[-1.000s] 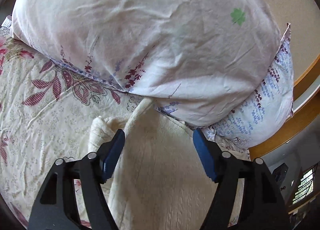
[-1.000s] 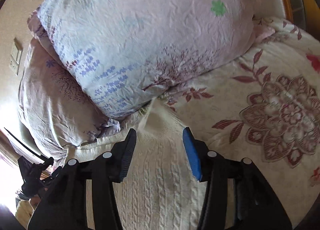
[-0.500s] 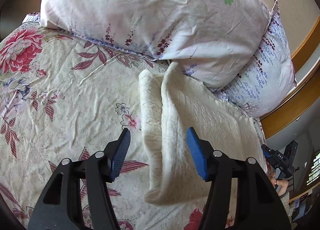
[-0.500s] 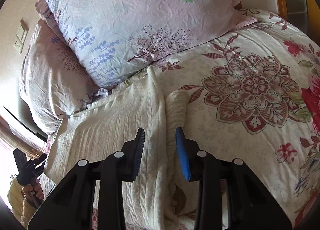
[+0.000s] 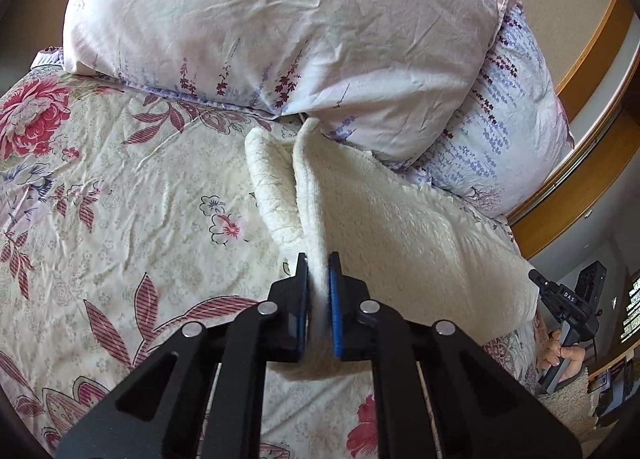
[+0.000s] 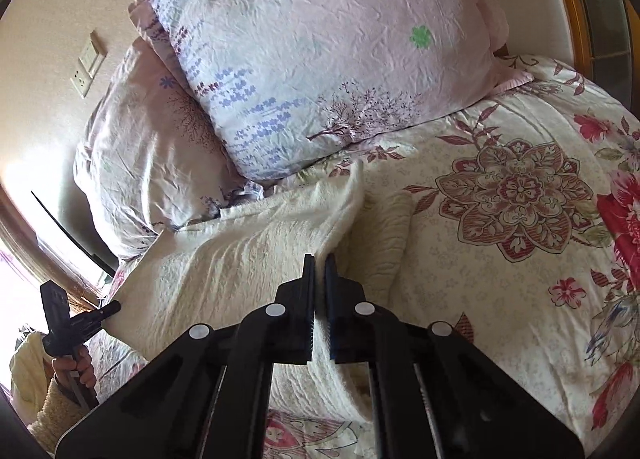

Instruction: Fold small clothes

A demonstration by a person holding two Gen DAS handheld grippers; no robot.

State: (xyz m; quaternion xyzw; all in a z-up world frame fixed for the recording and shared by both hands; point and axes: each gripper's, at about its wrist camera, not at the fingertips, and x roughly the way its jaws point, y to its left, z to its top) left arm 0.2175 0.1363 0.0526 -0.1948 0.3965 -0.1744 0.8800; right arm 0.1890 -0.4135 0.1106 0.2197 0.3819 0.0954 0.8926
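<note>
Grippers, two of them, each clamped on one cream knit garment lying on a floral bedspread.

Left gripper [image 5: 318,279] pinches a raised fold of the cream garment [image 5: 400,227] between its blue pads; right gripper [image 6: 319,279] nips the same garment's [image 6: 240,255] other edge. It lies on the bedspread [image 5: 120,187], its far end touching the two stacked pillows [image 5: 280,27].
</note>
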